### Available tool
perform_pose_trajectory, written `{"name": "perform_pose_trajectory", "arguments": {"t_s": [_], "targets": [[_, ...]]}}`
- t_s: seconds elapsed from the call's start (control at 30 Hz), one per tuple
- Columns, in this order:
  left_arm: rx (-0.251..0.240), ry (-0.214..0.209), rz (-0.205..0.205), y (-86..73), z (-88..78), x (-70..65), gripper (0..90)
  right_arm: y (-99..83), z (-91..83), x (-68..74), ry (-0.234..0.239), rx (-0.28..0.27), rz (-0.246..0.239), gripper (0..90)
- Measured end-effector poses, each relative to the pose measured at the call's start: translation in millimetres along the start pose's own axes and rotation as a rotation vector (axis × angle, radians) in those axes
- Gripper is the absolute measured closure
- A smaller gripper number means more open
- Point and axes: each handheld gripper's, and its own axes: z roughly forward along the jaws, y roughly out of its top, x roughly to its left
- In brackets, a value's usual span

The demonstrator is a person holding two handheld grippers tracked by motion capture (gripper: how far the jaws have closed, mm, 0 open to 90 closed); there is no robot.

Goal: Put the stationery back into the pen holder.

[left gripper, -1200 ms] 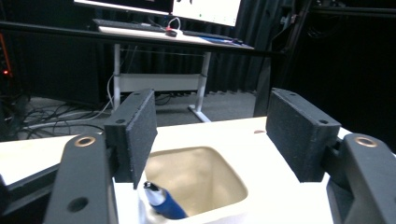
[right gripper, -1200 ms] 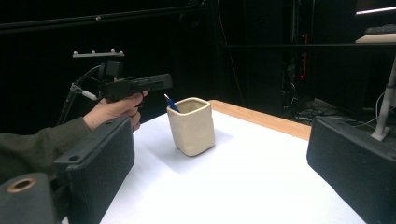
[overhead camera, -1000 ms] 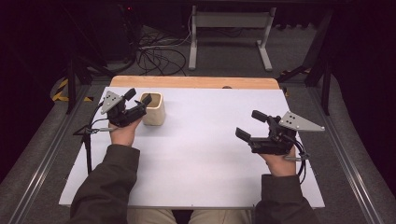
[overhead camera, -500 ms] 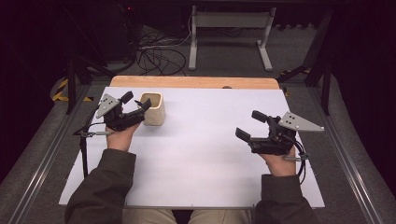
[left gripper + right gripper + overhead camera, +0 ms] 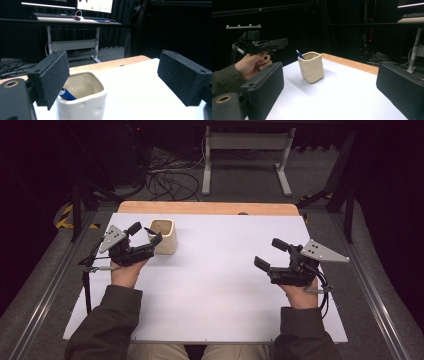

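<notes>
On the white desk [image 5: 220, 285], near its far left corner, a cream cup [image 5: 164, 236] hides most of a blue pen [image 5: 67, 95]. The left gripper [image 5: 145, 234] has just been opening, with nothing between its jaws; the right gripper [image 5: 270, 254] is apart too.

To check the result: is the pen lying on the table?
No, the pen stands inside the cup, its tip above the rim.

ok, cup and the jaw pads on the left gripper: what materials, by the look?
Cup: likely glazed ceramic; cream, thick rounded rim, soft sheen, dimpled walls. It holds a blue pen, probably plastic. Left gripper pads: look like black foam or grippy rubber; matte, grainy, speckled face. Table: matte white top, wood-look strip at its far edge.
</notes>
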Motion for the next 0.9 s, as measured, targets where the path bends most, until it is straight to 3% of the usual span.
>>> {"name": "perform_pose_trajectory", "arguments": {"t_s": [0.53,0.9], "targets": [[-0.011,-0.059,0.023,3.4,-22.6,-17.7,7.4,-0.6,-1.8,-0.9,-0.014,-0.005,-0.001,8.1],[0.014,-0.076,0.03,0.2,-34.4,-21.9,6.2,-1.2,-3.7,-1.6,-0.023,-0.007,0.003,7.9]]}}
